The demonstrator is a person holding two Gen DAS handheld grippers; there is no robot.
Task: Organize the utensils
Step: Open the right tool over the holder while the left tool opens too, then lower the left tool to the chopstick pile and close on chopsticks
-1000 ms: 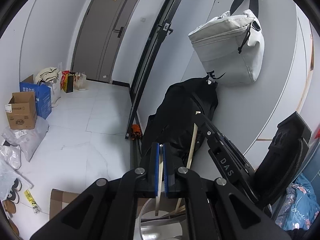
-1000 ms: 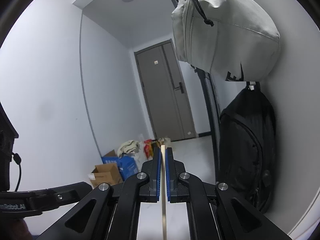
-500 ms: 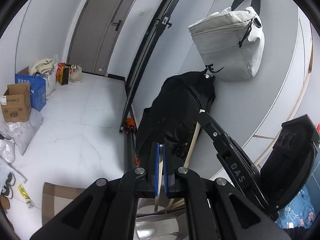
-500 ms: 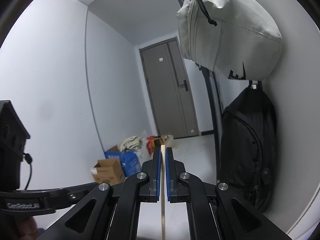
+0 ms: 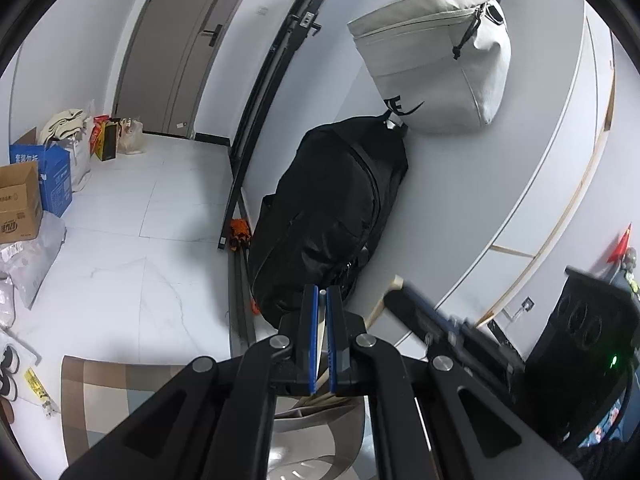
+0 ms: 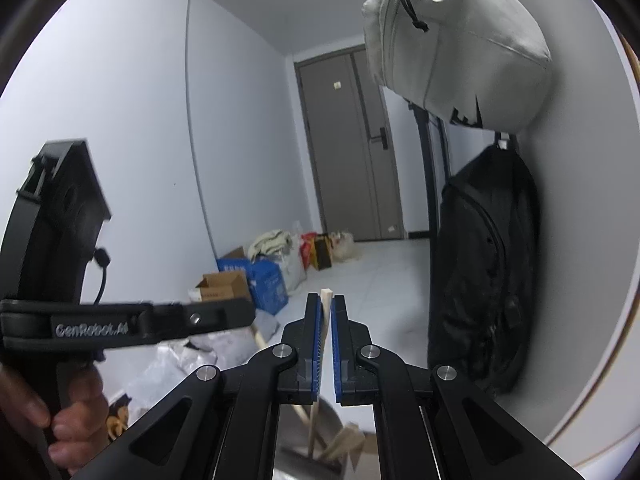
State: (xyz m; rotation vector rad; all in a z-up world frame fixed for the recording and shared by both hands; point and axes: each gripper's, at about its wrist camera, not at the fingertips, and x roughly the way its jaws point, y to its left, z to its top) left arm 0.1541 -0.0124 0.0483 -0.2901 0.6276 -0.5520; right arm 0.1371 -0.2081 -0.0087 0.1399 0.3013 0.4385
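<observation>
The pale wooden utensil handle (image 6: pixel 326 312) stands pinched in the right gripper (image 6: pixel 326 322), jaws nearly closed on it. At six o'clock below waits a shiny metal container (image 6: pixel 316 446) holding more wooden utensils. The left gripper (image 5: pixel 321 322) likewise clamps a thin pale stick (image 5: pixel 321 334). Judged: lower each straight down, releasing only once inside the rim. At three o'clock hangs a black backpack (image 6: pixel 484 276).
</observation>
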